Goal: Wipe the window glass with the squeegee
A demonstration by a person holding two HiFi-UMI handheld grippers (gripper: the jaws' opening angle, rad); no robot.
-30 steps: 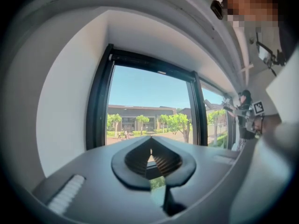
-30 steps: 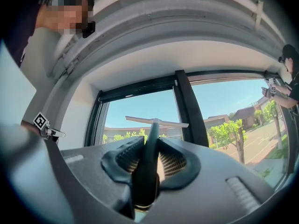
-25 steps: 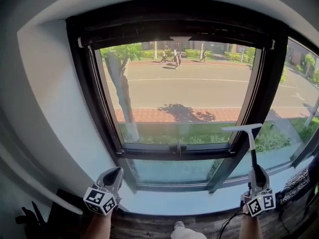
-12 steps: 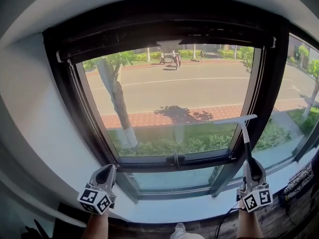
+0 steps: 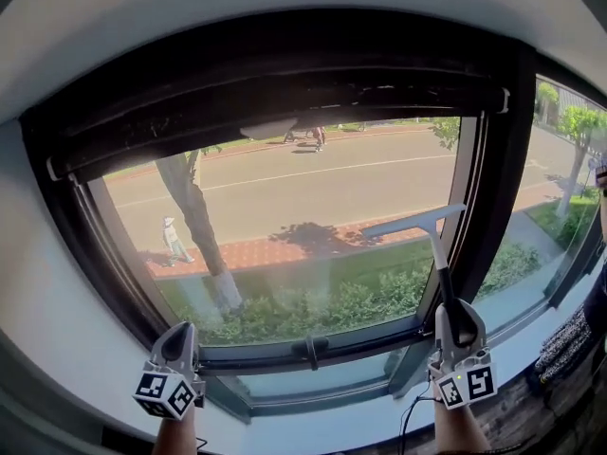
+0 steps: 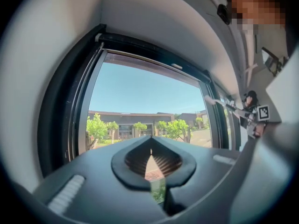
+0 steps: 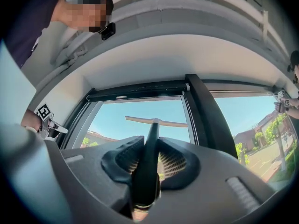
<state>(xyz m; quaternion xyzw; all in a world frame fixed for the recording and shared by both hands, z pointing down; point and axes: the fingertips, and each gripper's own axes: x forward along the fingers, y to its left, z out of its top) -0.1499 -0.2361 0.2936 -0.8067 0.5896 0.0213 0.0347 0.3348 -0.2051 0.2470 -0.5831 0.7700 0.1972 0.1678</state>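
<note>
My right gripper [image 5: 457, 325] clamps the squeegee [image 5: 418, 224] by its handle, blade up at the window glass [image 5: 285, 207]. My left gripper [image 5: 177, 344] is closed, empty. Next, probably: press blade flat, stroke.

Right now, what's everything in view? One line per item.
squeegee: 1, pale blade on a dark handle, held up in front of the right side of the big pane
window glass: 1 big clear pane in the centre, with narrower panes below and to the right
window frame: 1, black, around the panes
latch: 1, dark, centre of the bottom rail
wall: white, left of and above the window
tree: 1 trunk, outside on the left
left gripper: 1, dark, low left, shut with nothing in it
right gripper: 1, dark, low right, shut on the squeegee handle
</note>
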